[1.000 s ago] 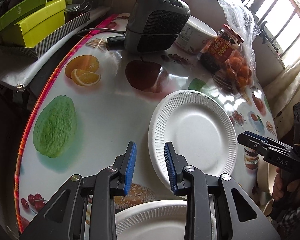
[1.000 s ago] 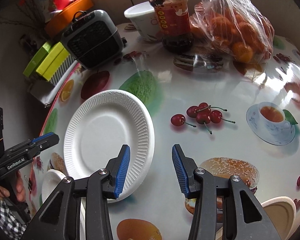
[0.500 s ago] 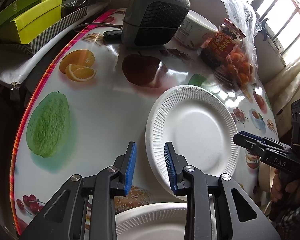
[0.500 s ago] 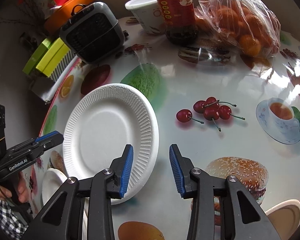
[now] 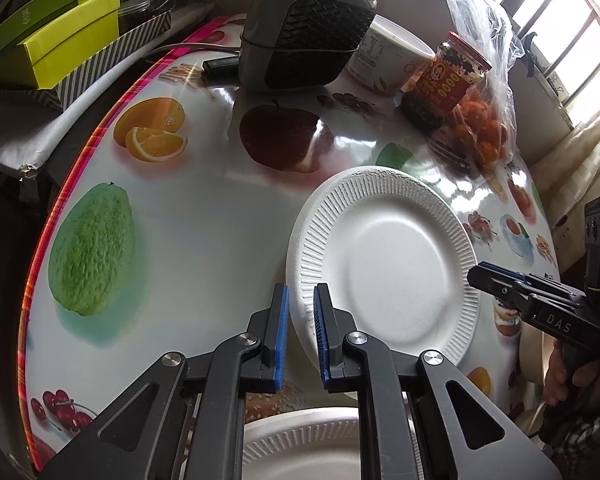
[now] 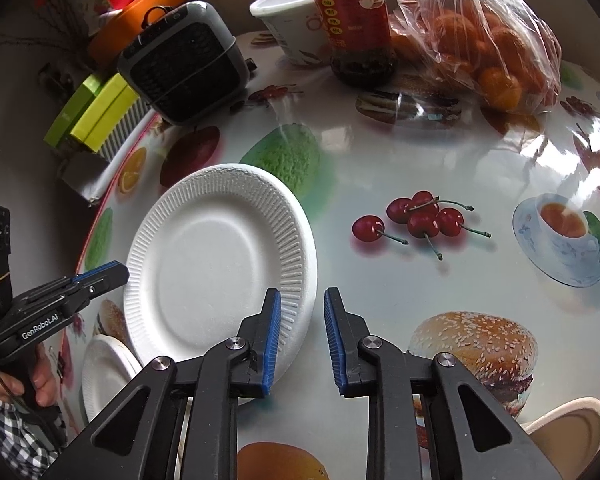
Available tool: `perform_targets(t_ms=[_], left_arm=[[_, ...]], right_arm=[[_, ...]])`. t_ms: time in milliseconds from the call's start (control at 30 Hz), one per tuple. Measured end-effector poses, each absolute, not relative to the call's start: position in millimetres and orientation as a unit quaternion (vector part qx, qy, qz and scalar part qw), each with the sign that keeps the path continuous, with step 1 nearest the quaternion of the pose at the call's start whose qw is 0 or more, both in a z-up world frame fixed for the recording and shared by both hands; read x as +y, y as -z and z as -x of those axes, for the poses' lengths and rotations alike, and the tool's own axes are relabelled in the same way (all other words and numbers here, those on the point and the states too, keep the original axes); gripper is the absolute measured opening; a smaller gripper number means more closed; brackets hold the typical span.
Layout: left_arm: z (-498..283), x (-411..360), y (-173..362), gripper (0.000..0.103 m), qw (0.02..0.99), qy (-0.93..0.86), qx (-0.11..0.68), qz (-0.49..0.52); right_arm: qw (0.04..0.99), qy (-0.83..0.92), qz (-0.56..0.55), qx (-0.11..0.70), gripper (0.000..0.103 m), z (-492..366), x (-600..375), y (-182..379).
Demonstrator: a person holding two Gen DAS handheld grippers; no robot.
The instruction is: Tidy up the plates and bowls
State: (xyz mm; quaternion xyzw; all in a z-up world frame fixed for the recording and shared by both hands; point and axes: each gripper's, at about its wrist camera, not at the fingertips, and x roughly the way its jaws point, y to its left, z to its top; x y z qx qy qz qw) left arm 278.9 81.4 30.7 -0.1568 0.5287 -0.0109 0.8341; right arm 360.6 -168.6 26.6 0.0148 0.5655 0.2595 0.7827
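Oilcloth printed with fruit, cherries, a burger and a teacup covers the round counter (image 5: 204,216), which carries everything in view. At its far side stand a grey fan-like appliance (image 5: 304,28), a clear bag of oranges (image 6: 480,48), a white tub (image 6: 288,24) and a red-labelled jar (image 6: 352,20) just beside the bag. Lime-green boxes (image 5: 60,52) sit off the counter's edge on a striped box. Near the middle of the counter lies the white foam plate (image 5: 384,264), ribbed rim up, with the two tools at opposite sides of it. A second foam plate (image 5: 300,440) lies at the near edge, under the left tool, and the rim of a beige bowl (image 6: 572,432) shows at the near right corner in the right wrist view. The left tool (image 5: 300,332) has its blue pads drawn almost together, with the plate's near-left rim caught between them. The right tool (image 6: 300,332) has a wider gap and its jaws are closing; the plate's rim on that side lies between the pads, one pad above the ribbing and the other outside the edge, not yet pressing. A hand (image 5: 572,376) in a checked sleeve holds the right tool's handle.
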Motion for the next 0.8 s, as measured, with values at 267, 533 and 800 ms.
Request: perform_targets(t_ms=[267, 533, 800], left_arm=[[-278.3, 82.6, -30.1, 0.011, 0.834, 0.009, 0.529, 0.157], [-279.1, 82.5, -31.6, 0.011, 0.835, 0.010, 0.527, 0.157], [-280.0, 78.5, -36.1, 0.011, 0.838, 0.015, 0.523, 0.156]], right_arm=[[0.783, -0.260, -0.013, 0.566, 0.016, -359.5, -166.9, -26.6], [0.786, -0.254, -0.014, 0.563, 0.016, -358.8, -167.2, -28.3], [0.790, -0.250, -0.022, 0.560, 0.015, -360.4, -172.6, -32.2]])
